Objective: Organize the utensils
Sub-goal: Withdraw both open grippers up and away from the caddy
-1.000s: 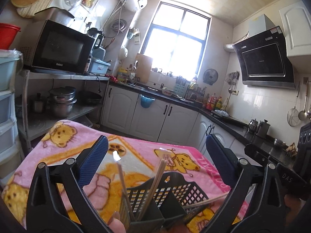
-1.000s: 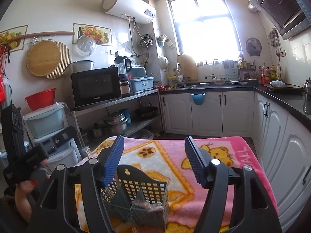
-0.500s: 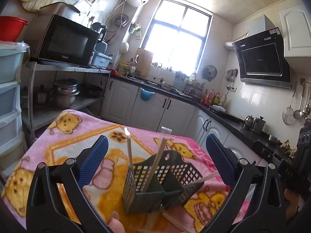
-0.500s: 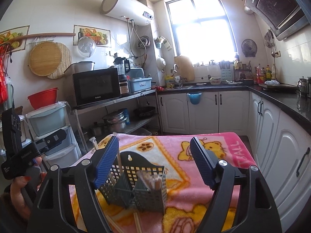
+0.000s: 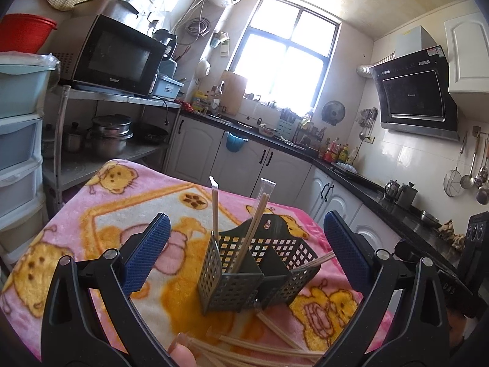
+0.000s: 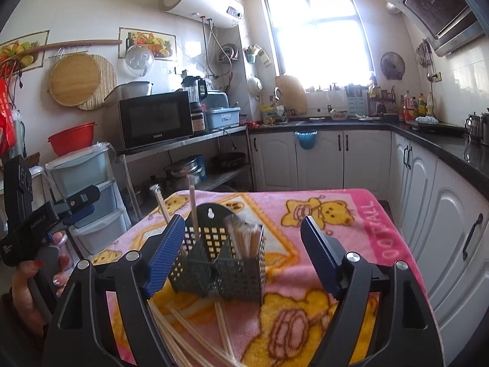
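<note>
A: Tools? Quick.

B: Left tool (image 5: 246, 223) is wide open, nothing between the pads. Right tool (image 6: 243, 221) is the same: spread wide, a bit wider than a second ago, empty.

A: What changed?

B: Both tools have pulled back from the utensil holder (image 5: 259, 275) and dropped a little. A second ago it sat cut off at the bottom edge of both views; now the whole of it shows, centred beyond the pads. The loose chopsticks (image 6: 195, 336) on the pink bear blanket (image 5: 107, 214) also come into view.

A: Meaning?

B: My read: one drop-off is finished, hands free, next pick is from the loose pile. The task is only partly done.

A: Where's the holder?

B: Upright on the blanket-covered surface, mid-blanket, touching neither tool. The loose pile lies just in front of it, nearest the tools.

A: Counts?

B: One holder, dark mesh, at least three compartments, exact number unclear. Standing in it, from the left wrist view:
- one single wrapped stick (image 5: 215, 211)
- one sleeved pair (image 5: 258, 211)
- one stick leaning out to the right (image 5: 314, 260)

There's also one wrapped bundle (image 6: 246, 235) in the end compartment, too fine to count. The loose ones are roughly half a dozen, overlapping, so no firm number. Two tools, one blanket.
</note>
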Tool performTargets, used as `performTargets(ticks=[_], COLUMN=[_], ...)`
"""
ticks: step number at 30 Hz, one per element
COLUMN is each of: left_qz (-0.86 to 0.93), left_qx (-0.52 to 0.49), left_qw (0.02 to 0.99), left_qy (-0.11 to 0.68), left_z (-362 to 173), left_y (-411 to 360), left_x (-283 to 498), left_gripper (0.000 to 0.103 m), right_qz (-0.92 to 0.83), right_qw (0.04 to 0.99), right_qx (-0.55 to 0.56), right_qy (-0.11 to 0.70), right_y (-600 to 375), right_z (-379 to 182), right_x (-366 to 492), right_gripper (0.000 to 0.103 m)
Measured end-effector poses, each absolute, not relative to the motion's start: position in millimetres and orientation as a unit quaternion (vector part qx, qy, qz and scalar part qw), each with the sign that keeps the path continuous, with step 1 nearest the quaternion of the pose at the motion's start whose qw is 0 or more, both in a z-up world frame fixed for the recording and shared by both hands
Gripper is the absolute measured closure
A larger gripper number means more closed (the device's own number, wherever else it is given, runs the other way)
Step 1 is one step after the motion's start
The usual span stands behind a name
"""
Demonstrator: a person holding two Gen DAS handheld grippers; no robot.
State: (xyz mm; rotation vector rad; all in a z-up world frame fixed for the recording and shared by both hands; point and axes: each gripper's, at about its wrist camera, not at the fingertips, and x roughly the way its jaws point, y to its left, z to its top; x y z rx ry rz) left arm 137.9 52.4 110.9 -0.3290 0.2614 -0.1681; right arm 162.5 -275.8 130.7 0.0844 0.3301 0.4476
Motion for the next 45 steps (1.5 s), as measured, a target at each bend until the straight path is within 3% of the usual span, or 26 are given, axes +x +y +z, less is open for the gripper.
performTargets(ticks=[45], left_qz=[-0.058], left_qx=[-0.156], left_qw=[0.949], left_qy=[0.269], left_z=[17], left_y=[58], left_x=[100], left_gripper=[0.01], right_qz=[0.214], right_qw=[0.937], right_qx=[0.016], right_qy=[0.276], right_y=[-282], right_z=[56], right_x=[124], right_gripper=[0.027])
